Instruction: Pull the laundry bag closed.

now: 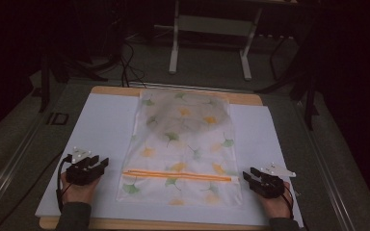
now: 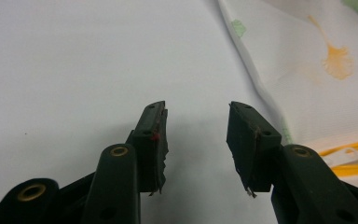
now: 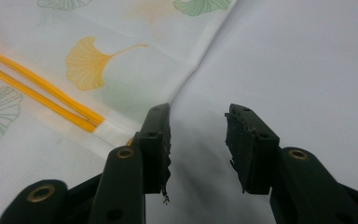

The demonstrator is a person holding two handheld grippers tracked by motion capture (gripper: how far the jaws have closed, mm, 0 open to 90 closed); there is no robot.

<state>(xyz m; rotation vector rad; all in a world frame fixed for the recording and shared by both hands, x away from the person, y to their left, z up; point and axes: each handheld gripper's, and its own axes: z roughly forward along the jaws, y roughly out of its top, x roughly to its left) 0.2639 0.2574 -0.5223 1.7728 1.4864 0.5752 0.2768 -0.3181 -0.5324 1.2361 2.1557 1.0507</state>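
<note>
Zip bag [image 1: 180, 144], printed with ginkgo leaves, lies flat mid-tabletop [image 1: 101, 125], its orange zipper [image 1: 178, 175] apparently shut. Left tool [image 1: 98, 165] and right tool [image 1: 248, 177] rest beside its near corners, jaws wide apart, empty; handling looks unstarted.

The high view is dim: the room behind is nearly black, and only the white sheet [image 1: 101, 130] and the bag [image 1: 183, 144] catch soft light from above, without glare. Both gripper views are far brighter and evenly lit, the sheet almost washed out. There the near jaws are slightly soft, and a faint grey shadow lies between the right gripper's [image 3: 198, 116] jaws.
</note>
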